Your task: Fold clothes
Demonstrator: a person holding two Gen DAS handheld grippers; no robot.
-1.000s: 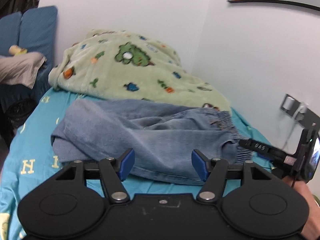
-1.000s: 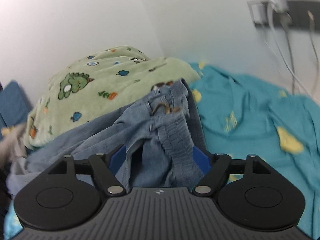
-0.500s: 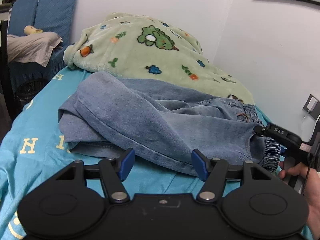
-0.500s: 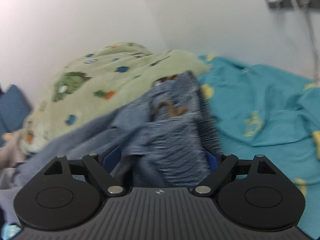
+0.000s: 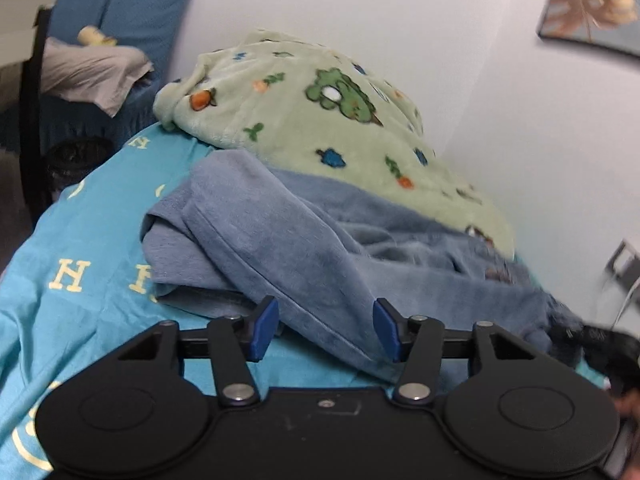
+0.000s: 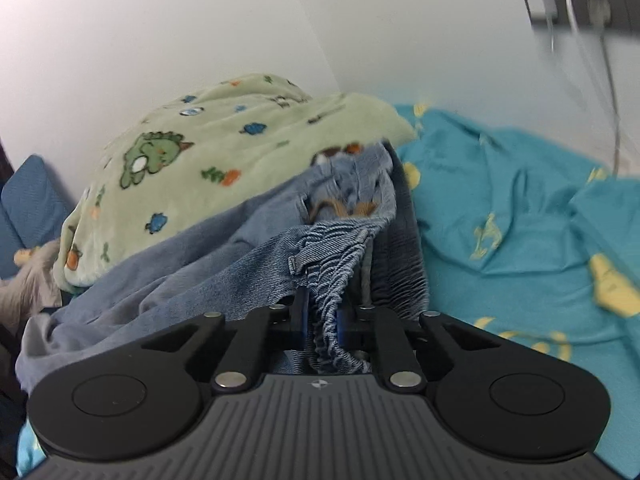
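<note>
Blue denim jeans lie loosely folded on the turquoise bed sheet. My left gripper is open, its blue pads on either side of the near hem of a trouser leg. My right gripper is shut on the jeans' gathered elastic waistband. The right gripper also shows as a dark blur at the right edge of the left wrist view.
A green dinosaur fleece blanket is heaped behind the jeans against the white wall. A blue chair with grey cloth stands far left. A wall socket with cables is on the right. The sheet is rumpled there.
My right gripper has closed on the waistband; it was open around it before. My left gripper has moved closer to the trouser leg and stays open.
</note>
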